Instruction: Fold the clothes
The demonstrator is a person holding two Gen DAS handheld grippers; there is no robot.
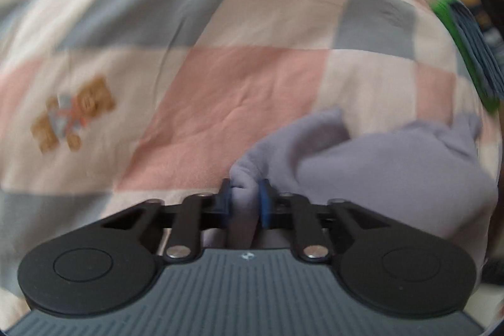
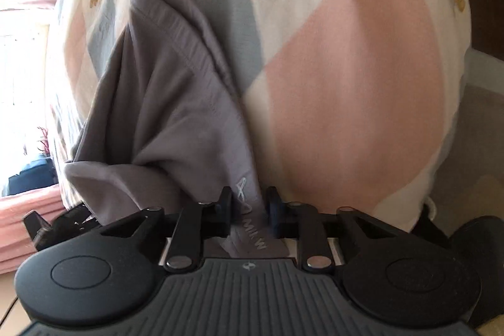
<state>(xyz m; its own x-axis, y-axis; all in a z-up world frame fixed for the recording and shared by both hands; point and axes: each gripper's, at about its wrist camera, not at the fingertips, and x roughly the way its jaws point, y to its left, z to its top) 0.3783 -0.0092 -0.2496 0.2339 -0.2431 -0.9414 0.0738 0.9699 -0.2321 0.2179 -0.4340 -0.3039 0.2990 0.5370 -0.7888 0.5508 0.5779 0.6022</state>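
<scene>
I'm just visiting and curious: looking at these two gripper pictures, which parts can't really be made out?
- Grey garment: its full shape is unclear; in the right wrist view the right gripper covers its lower end, and its printed lettering is partly hidden between the fingers.
- Left wrist view: motion blur smears the checked quilt and its teddy bear print.
- Green and dark things at the right edge: blurred, cut off, unidentifiable.

Grey-lilac garment: soft knit, plain, bunched and unfolded. One rolled edge is pinched between the left tongs; the rest billows to the right over the bed. In the right wrist view the garment hangs in long folds with a stitched hem visible. A strip bearing pale printed lettering is clamped in the right tongs.
</scene>
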